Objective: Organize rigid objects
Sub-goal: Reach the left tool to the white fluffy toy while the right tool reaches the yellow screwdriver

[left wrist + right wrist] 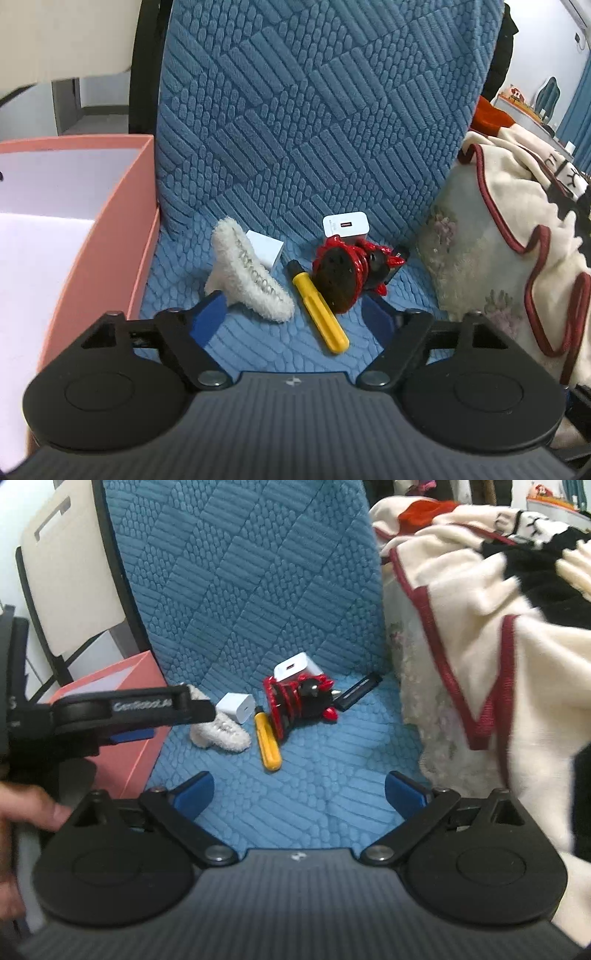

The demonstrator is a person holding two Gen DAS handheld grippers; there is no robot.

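On the blue quilted seat (pixel 258 343) lie a fluffy white hair clip (pixel 247 271), a small white charger cube (pixel 266 251), a yellow-handled screwdriver (pixel 319 312), a red and black spiky toy (pixel 351 269), a white USB charger (pixel 345 225) and a black flat stick (pixel 357 692). My left gripper (pixel 293 314) is open, just in front of the clip and the screwdriver. My right gripper (pixel 299 794) is open and empty, further back. The same things show in the right wrist view: clip (pixel 221 734), cube (pixel 236 707), screwdriver (pixel 267 744), toy (pixel 295 705), charger (pixel 295 668). The left gripper (pixel 162 716) shows there from the side.
A pink box (pixel 122 236) with a white inside stands left of the seat, also in the right wrist view (pixel 125 753). A cream blanket with dark red trim (pixel 517 240) lies on the right. The blue seat back (pixel 314 110) rises behind the objects.
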